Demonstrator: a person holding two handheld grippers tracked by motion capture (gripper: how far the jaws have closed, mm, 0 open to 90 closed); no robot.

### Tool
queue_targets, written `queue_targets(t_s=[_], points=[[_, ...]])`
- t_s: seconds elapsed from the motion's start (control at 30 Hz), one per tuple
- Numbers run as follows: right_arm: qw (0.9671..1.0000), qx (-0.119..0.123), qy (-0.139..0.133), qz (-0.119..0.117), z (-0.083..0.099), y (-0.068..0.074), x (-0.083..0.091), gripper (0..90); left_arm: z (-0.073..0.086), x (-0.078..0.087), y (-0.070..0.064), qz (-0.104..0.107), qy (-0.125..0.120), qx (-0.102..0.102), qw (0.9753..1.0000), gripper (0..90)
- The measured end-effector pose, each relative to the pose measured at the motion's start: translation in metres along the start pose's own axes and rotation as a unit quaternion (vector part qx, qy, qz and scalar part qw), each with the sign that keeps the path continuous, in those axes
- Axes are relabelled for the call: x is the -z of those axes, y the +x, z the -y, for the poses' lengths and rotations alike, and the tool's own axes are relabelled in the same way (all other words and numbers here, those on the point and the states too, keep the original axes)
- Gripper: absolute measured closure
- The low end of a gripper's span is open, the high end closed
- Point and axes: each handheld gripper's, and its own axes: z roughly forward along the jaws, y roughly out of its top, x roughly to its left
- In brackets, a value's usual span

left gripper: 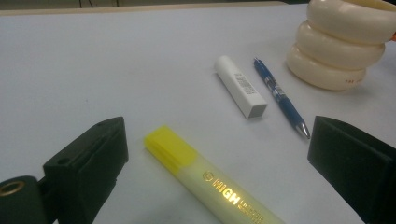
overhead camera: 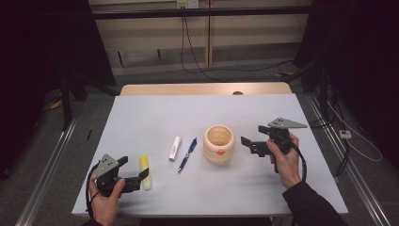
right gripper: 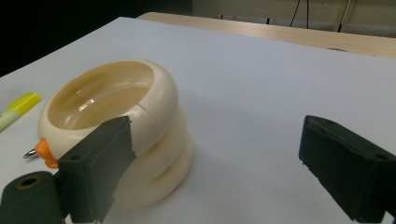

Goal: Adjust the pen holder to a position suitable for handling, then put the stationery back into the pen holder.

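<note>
- Left gripper (overhead camera: pixel 133 170): jaws wide, holding nothing. It sits low at the table's (overhead camera: pixel 141 113) near left corner, one jaw on each side of the highlighter (overhead camera: pixel 146 172), neither jaw touching it.
- Highlighter: yellow, capped, lying flat; in the left gripper view (left gripper: pixel 205 179) it runs up between the jaws, cap end pointing away.
- Just past it, a white stick (overhead camera: pixel 174 147) and a blue pen (overhead camera: pixel 187 155) lie side by side, close but apart.
- Right gripper (overhead camera: pixel 251 142): jaws wide, empty, held just right of the cup (overhead camera: pixel 219 144) without touching it.
- Cup: cream, ribbed in three rings, upright near the table's middle, an orange knob (overhead camera: pixel 219 152) on its near side. Right gripper view (right gripper: pixel 116 121) shows the inside bare, nothing in it.
</note>
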Motion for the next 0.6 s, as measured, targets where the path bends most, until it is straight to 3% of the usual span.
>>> queue_targets(t_s=[0.37,0.6], points=[[1.0000,0.007,0.004,0.004,0.016,0.002,0.008,9.6,-0.002,0.002,-0.002,0.012,-0.015,0.001,0.9998,6.7],[0.9998,0.017,0.007,0.009,0.026,0.004,0.016,9.5,-0.002,-0.001,-0.001,0.025,-0.002,0.005,0.9997,8.8]])
